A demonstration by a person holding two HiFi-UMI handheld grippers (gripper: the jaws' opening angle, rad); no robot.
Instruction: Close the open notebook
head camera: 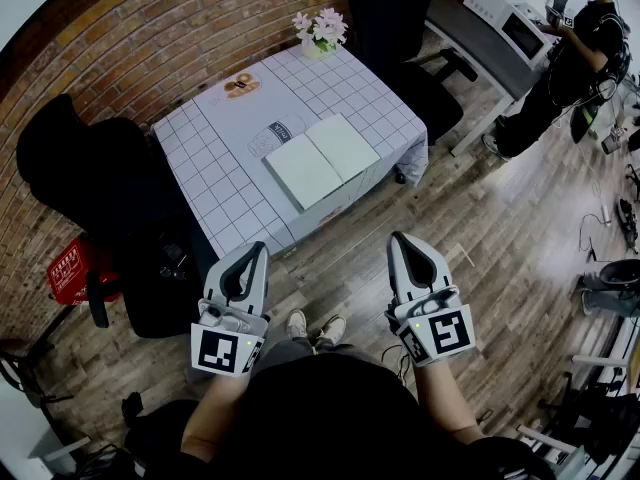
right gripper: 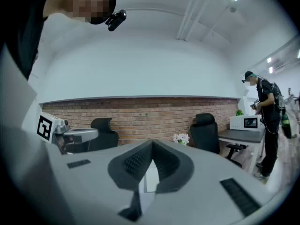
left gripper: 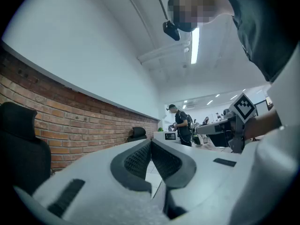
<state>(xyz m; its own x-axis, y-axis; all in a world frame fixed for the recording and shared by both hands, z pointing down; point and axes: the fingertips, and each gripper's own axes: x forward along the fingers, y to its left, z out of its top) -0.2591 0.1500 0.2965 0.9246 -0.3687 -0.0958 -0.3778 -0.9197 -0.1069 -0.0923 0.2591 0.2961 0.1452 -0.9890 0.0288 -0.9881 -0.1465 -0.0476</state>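
L tool (head camera: 256, 252), R tool (head camera: 400, 239) (both closed) short of open notebook (head camera: 322, 158).

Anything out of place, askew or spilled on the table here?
Nothing stands out: the open notebook lies flat on the checked table, the flowers stand upright at its far edge, nothing spilled.

Nothing reads clearly: white lettering on the red sign (head camera: 72, 271) and a dark label (head camera: 280, 135) on the checked tablecloth (head camera: 210, 168) stay too small.
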